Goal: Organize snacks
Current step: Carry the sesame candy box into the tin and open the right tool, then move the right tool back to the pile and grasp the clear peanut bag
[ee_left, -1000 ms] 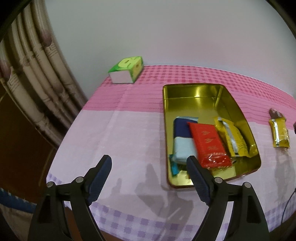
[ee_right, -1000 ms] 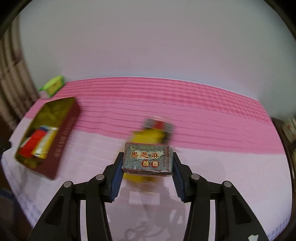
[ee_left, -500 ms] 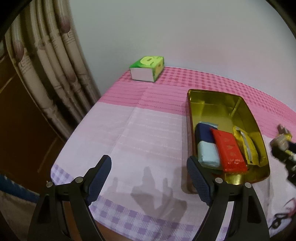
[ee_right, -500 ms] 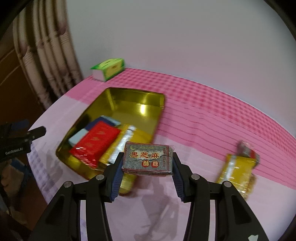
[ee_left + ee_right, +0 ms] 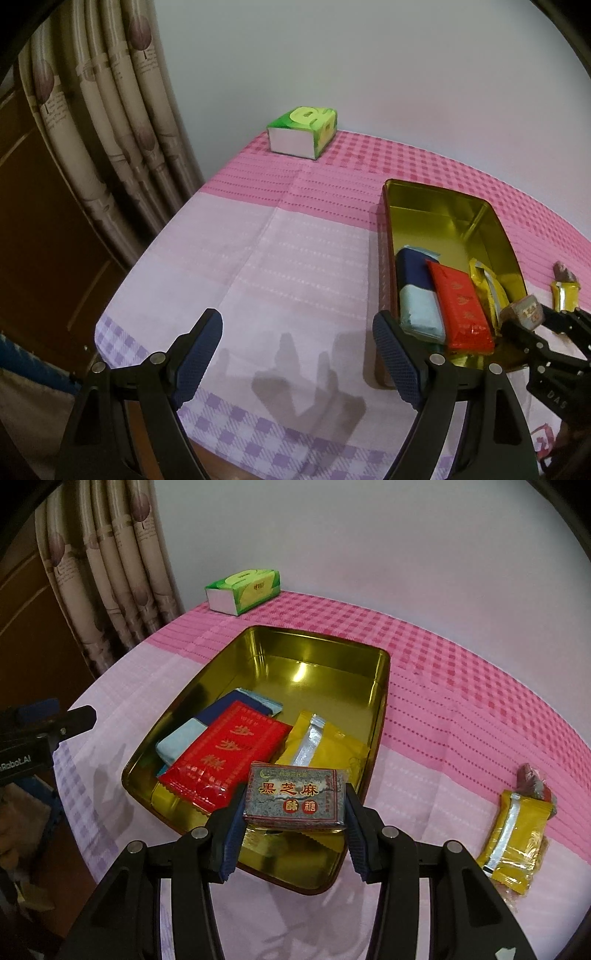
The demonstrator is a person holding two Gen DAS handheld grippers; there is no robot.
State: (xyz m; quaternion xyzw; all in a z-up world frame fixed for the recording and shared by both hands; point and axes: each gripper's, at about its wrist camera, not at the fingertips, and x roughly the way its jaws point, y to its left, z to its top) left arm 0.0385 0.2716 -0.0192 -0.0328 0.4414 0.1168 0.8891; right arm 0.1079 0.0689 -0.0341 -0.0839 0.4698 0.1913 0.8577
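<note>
- The right gripper (image 5: 295,808) clamps a grey sesame-candy pack (image 5: 297,798) by its two short ends and holds it above the near end of the gold tin (image 5: 384,686), over the packets already inside.
- The left gripper (image 5: 297,354) hangs with jaws wide apart and nothing between them, above bare tablecloth (image 5: 258,266) just left of the tin.
- Inside the tin lie a blue pack (image 5: 184,738), a red pack (image 5: 225,753) and a yellow packet (image 5: 328,746), crowded toward the near end; the far half shows bare metal.
- One more yellow packet (image 5: 511,845), with a dark wrapper (image 5: 532,782) touching its far end, sits on the cloth well right of the tin.
- A green tissue box (image 5: 242,589) stands at the far corner, apart from the work.
- The step in hand looks like delivery of the candy pack; the next move likely calls for lowering it into a free spot, perhaps further in, then opening the jaws, with the outside packet left to fetch.
</note>
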